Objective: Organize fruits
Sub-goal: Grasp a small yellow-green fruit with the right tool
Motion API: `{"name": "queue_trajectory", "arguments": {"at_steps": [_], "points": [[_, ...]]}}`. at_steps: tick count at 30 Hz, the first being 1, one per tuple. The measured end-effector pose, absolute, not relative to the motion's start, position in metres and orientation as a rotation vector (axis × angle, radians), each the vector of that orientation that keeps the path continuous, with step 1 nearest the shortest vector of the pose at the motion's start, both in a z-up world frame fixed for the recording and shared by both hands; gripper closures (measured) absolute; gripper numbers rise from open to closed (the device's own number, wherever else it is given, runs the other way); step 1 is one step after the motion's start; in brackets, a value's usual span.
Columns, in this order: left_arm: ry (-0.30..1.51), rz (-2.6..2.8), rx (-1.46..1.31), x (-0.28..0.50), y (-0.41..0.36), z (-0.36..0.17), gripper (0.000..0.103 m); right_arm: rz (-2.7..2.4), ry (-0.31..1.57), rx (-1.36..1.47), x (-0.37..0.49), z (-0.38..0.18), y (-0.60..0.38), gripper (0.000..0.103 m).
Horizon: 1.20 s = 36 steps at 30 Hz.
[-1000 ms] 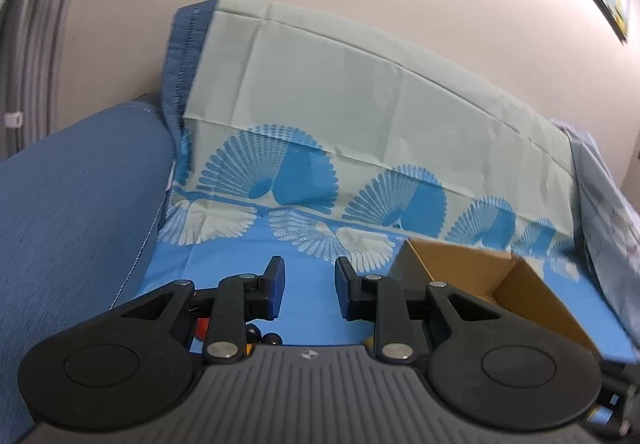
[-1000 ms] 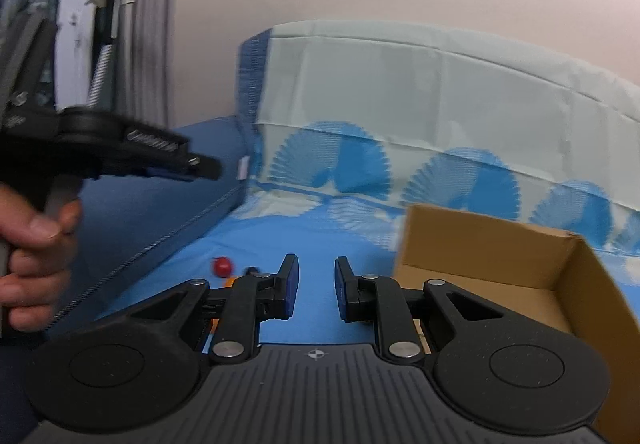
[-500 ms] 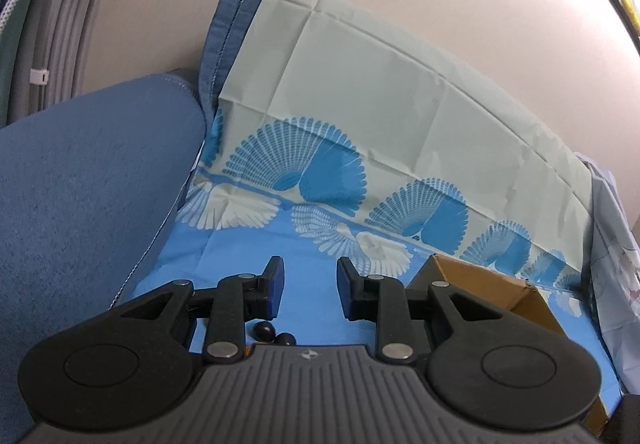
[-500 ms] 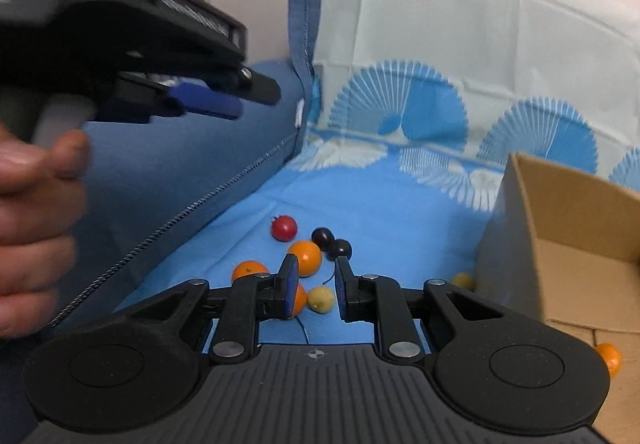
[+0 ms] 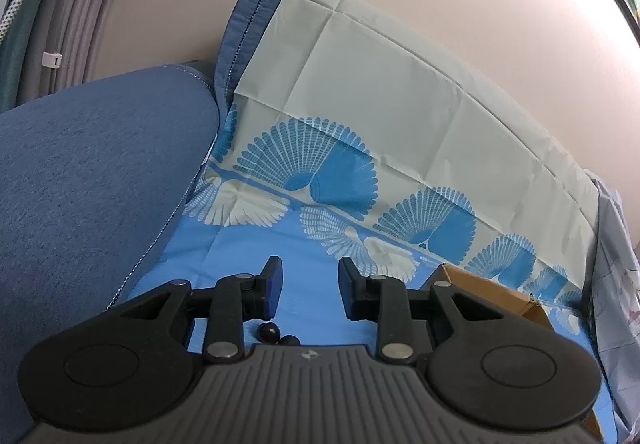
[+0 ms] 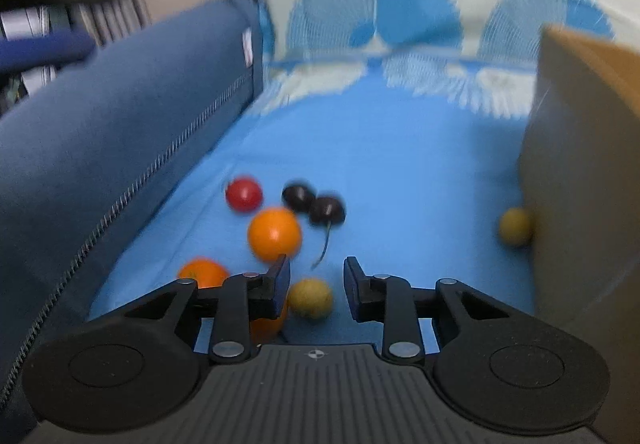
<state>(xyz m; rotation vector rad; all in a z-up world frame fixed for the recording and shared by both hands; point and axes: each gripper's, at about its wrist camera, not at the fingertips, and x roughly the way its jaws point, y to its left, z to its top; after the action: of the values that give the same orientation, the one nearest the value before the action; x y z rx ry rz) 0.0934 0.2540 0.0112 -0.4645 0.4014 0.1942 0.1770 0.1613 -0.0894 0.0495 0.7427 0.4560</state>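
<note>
Between the right gripper (image 6: pixel 314 278) fingers, a yellow fruit (image 6: pixel 310 298) untouched, jaws opening, oranges (image 6: pixel 274 233) and dark cherries (image 6: pixel 327 209) just beyond, left gripper (image 5: pixel 310 286) opening on nothing.

**Blue cloth, bright fruit**

The sheet (image 6: pixel 400 172) is bright blue, with a border of blue and white fan shapes below a pale green band (image 5: pixel 400 84). The cushion (image 6: pixel 100 116) beside it is denim blue with pale stitching. On the sheet lie a red fruit (image 6: pixel 244 194), two near-black cherries (image 6: pixel 314 202), orange fruits (image 6: pixel 274 233) and two dull yellow ones (image 6: pixel 310 298). The cardboard box (image 6: pixel 580 164) is brown. Both tongs are black with blue pads (image 5: pixel 274 286).
</note>
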Motion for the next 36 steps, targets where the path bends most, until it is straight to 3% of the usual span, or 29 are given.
{"name": "queue_trajectory", "arguments": {"at_steps": [15, 17, 24, 36], "points": [[0.437, 0.218, -0.497, 0.100, 0.260, 0.006, 0.064, 0.504, 0.776, 0.048, 0.179, -0.096, 0.160, 0.070], [0.442, 0.220, -0.496, 0.100, 0.260, 0.006, 0.064, 0.504, 0.787, 0.029, 0.178, -0.099, 0.162, 0.075], [0.463, 0.233, -0.515, 0.105, 0.264, 0.002, 0.064, 0.473, 0.743, 0.045, 0.170, -0.095, 0.155, 0.076], [0.755, 0.224, -0.663, 0.152, 0.281, -0.055, 0.063, 0.525, 0.742, -0.206, 0.105, -0.066, 0.150, 0.075]]}}
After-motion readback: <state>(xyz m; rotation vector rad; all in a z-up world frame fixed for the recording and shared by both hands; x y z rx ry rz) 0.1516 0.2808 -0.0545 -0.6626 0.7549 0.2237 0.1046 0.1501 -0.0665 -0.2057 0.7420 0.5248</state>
